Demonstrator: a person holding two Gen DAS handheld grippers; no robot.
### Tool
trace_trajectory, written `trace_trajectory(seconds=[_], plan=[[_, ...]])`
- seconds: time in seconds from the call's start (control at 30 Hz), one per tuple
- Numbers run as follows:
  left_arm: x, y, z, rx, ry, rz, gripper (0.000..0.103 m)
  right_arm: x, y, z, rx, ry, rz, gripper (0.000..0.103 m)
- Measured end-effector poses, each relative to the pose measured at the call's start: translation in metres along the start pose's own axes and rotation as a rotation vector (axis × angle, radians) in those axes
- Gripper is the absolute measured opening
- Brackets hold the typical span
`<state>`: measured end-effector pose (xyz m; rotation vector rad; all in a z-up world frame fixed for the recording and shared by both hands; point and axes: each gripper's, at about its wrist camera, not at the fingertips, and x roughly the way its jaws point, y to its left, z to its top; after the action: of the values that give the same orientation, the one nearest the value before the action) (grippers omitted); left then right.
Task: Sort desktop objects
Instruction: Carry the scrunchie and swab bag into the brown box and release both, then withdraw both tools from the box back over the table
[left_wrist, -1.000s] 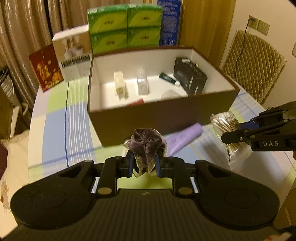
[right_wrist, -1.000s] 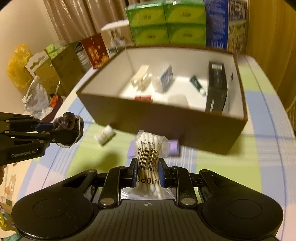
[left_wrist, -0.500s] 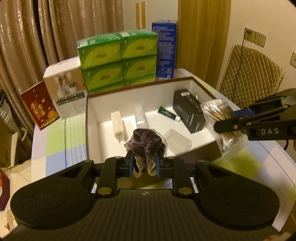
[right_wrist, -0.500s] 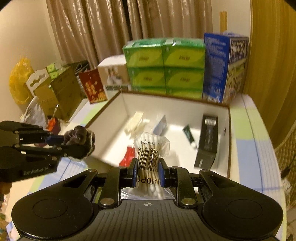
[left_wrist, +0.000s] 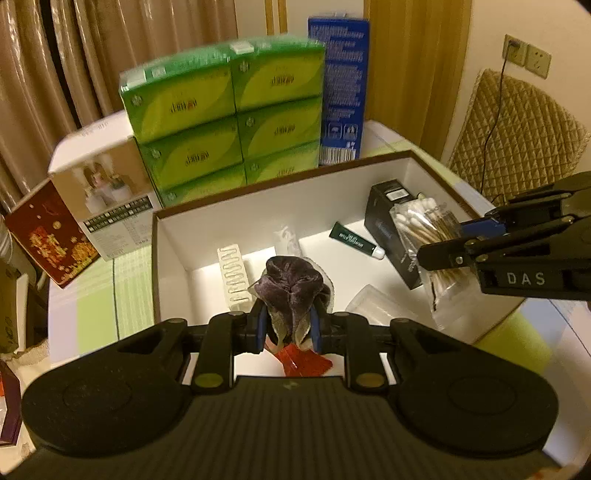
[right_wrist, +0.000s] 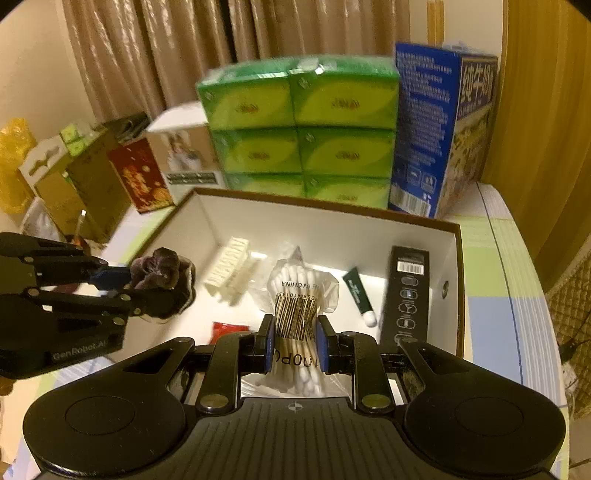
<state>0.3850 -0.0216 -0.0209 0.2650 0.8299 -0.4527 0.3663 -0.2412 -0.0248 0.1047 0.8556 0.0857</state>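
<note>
My left gripper (left_wrist: 289, 325) is shut on a crumpled dark purple scrunchie (left_wrist: 291, 286), held above the open brown box (left_wrist: 295, 206) with its white inside. My right gripper (right_wrist: 294, 341) is shut on a clear bag of cotton swabs (right_wrist: 295, 291), also over the box. Each gripper shows in the other's view: the right gripper (left_wrist: 480, 236) with the cotton swab bag (left_wrist: 424, 229) at right, the left gripper (right_wrist: 122, 280) with the scrunchie (right_wrist: 159, 271) at left. Inside the box lie a white clip (left_wrist: 232, 277), a green tube (left_wrist: 354, 240), a black carton (right_wrist: 406, 291) and a red packet (left_wrist: 303, 363).
Behind the box stands a stack of green tissue packs (left_wrist: 229, 122), a blue carton (left_wrist: 343, 88), a white photo box (left_wrist: 107, 192) and a red card (left_wrist: 48, 240). A checked cloth (right_wrist: 495, 295) covers the table. A quilted chair (left_wrist: 517, 136) stands at right.
Both grippers have moved forward from in front of the box to above its inside, each carrying its object. The purple tube and small bottle on the table have dropped out of view.
</note>
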Motion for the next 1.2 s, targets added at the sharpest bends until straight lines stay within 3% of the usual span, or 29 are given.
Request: trace_trajectory(seconds=[0.23, 0.67, 0.83, 0.9, 0.97, 1.2], plan=[[0.029, 0.007, -0.002, -0.002, 0.07, 0.003, 0.019, 0.023, -0.021, -0.007, -0.014, 0.079, -0.037, 0.02], [0.05, 0.021, -0.015, 0.051, 0.18, 0.036, 0.019, 0.056, -0.041, -0.019, -0.116, 0.316, -0.097, 0.02], [0.053, 0.023, -0.018, 0.046, 0.197, 0.037, 0.019, 0.06, -0.041, -0.023, -0.132, 0.333, -0.119, 0.021], [0.053, 0.023, -0.019, 0.045, 0.201, 0.038, 0.02, 0.059, -0.041, -0.022, -0.133, 0.33, -0.115, 0.032], [0.054, 0.024, -0.02, 0.045, 0.204, 0.039, 0.02, 0.055, -0.041, -0.022, -0.141, 0.312, -0.122, 0.054], [0.055, 0.023, -0.022, 0.049, 0.219, 0.043, 0.022, 0.047, -0.04, -0.017, -0.116, 0.285, -0.117, 0.057]])
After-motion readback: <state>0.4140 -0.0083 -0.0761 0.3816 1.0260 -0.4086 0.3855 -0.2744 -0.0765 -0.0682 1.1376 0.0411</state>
